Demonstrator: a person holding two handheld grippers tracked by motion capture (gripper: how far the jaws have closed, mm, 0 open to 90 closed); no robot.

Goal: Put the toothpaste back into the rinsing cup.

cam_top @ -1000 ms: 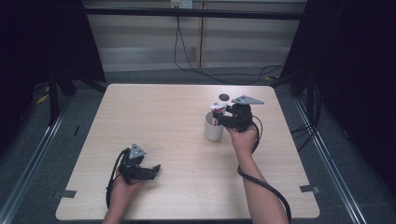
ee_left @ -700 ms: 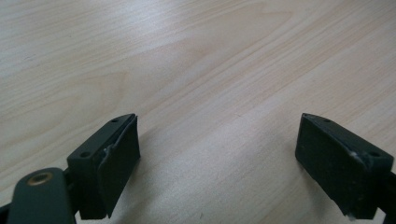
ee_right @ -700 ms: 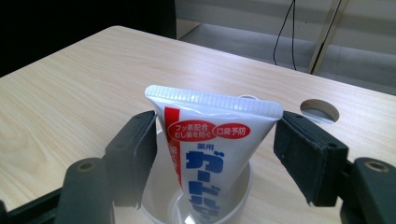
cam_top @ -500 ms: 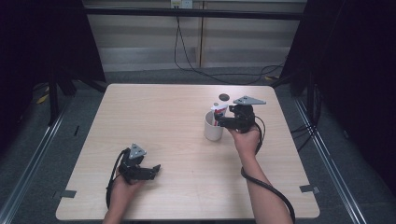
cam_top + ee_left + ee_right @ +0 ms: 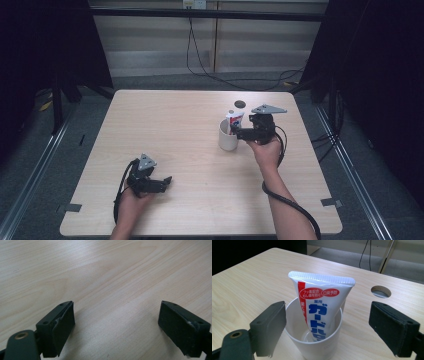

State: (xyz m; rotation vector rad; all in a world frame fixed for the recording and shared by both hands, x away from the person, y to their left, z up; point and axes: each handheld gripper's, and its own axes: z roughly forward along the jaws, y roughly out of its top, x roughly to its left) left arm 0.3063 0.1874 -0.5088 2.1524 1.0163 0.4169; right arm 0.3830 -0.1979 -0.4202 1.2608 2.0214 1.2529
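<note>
High view: on the pale wooden table (image 5: 200, 125), a white plastic cup (image 5: 227, 141) stands right of centre with a white toothpaste tube printed in red and blue (image 5: 233, 120) standing in it, crimped end up and leaning against the rim. Just right of the cup, the right gripper (image 5: 239, 132) points left at it; its jaws have just been opening and now stand spread wide, clear of both tube and cup. Right gripper view: the tube (image 5: 322, 305) rises out of the cup (image 5: 317, 340) between the parted jaws, untouched, with a round hole in the tabletop (image 5: 381, 291) beyond. Near the table's front left, the left gripper (image 5: 167, 181) rests low, jaws spread over bare wood.
</note>
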